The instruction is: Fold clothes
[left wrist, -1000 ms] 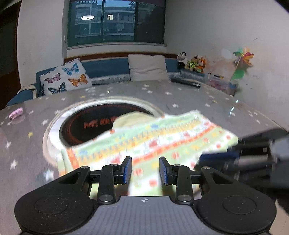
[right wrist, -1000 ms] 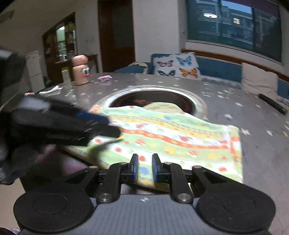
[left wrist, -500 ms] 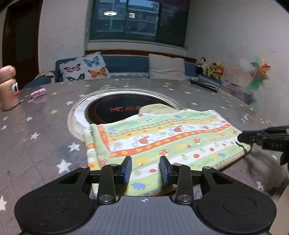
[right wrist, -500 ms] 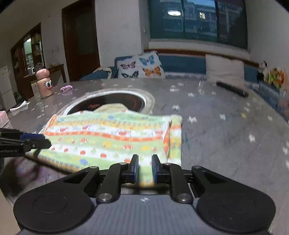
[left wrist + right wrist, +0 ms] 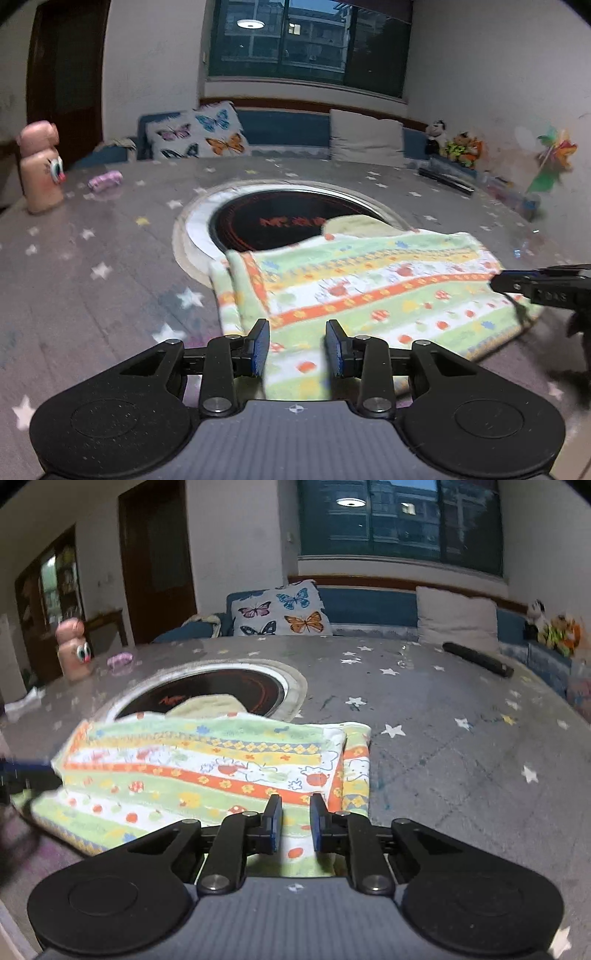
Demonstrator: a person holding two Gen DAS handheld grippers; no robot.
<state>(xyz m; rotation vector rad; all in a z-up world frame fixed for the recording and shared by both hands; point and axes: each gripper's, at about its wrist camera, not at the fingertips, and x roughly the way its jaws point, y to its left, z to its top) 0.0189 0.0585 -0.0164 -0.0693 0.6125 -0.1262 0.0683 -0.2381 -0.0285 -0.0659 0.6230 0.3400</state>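
The worktop (image 5: 461, 686) lies bare to the right of the folded cloth (image 5: 207, 760), open as far as the black bar (image 5: 476, 659) near its far edge. To the cloth's left the surface is open too, up to the pink bottle (image 5: 38, 170) and the small pink thing (image 5: 105, 181) beside it (both well apart from the cloth). The round cooktop (image 5: 280, 225) sits flush, part-covered by cloth. Each gripper flanks one end of the cloth.
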